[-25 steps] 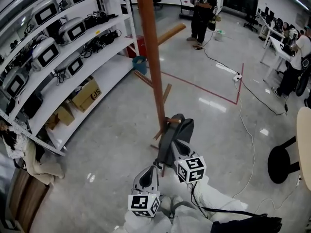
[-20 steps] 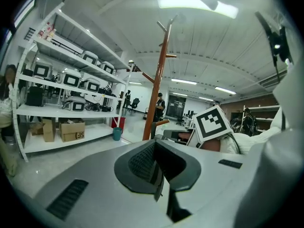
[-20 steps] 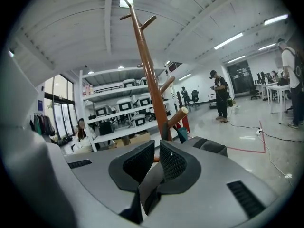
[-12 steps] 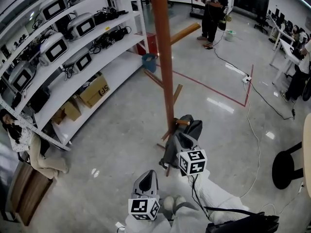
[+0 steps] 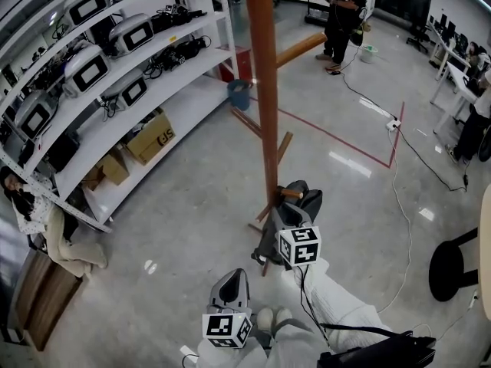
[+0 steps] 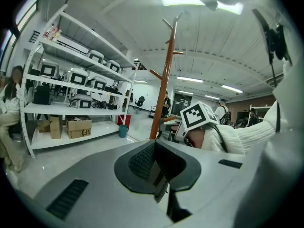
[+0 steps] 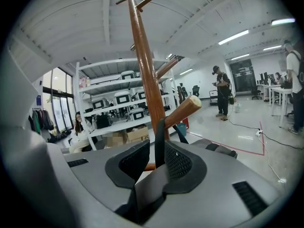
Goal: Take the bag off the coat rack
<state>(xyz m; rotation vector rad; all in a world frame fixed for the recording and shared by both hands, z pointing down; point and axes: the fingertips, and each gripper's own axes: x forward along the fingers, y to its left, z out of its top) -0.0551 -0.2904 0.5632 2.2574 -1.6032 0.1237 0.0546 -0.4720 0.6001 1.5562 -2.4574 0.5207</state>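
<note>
Black strap (image 7: pixel 159 139) of dark grey fabric bag (image 5: pixel 308 205) is straddled, lower centre, by narrowly parted right hand-held gripper (image 7: pixel 153 156); left hand-held gripper (image 6: pixel 154 152) is closed, empty. Risk: unclamped strap could be snagged on brown wooden peg (image 7: pixel 183 110).

The person is wearing white ribbed sleeves (image 6: pixel 240 137). The grey left gripper (image 6: pixel 159 171) and right gripper (image 7: pixel 156 161) are carrying black-and-white marker cubes (image 5: pixel 299 245), with a black cable (image 5: pixel 307 303) trailing.
</note>
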